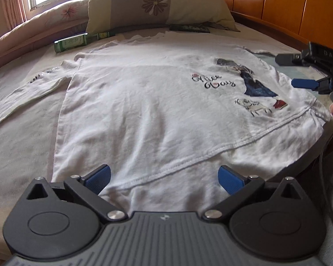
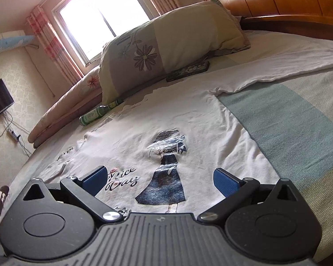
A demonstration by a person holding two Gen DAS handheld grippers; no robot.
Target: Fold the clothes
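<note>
From the left wrist camera, a white long-sleeved cotton shirt with a printed girl in a blue dress point(image 1: 144, 115) lies flat and face up on a bed with a pale sheet point(image 1: 17, 146). Its long axis runs away from the camera, hem nearest the lens and neck toward the floral cream and taupe pillow point(image 1: 159, 2) at the far end. One sleeve stretches out to the left across the sheet. The hem runs on a slant, lower at the left and higher at the right. The left claw point(image 1: 164, 177), black with blue pads, is spread wide, empty, with both pads over the hem edge; whether they touch the cloth cannot be told. The right claw point(image 1: 297, 71) enters at the right edge beside the print, its fingers parted and holding nothing. A green glass bottle point(image 1: 77, 41) lies on its side just beyond the left shoulder, and a dark flat case point(image 1: 189, 28) lies by the pillow. A wooden headboard point(image 1: 282, 6) closes the far right. From the right wrist camera, the shirt point(image 2: 188, 119) fills the middle, the printed figure upright in the picture. The other sleeve runs off to the upper right over a green stripe of the sheet point(image 2: 288, 119). The right claw point(image 2: 158, 180) is wide and empty, above the lower part of the print. Bare sheet lies to the right of the shirt; the bottle point(image 2: 100, 113) and case point(image 2: 188, 71) crowd the neck end.
</note>
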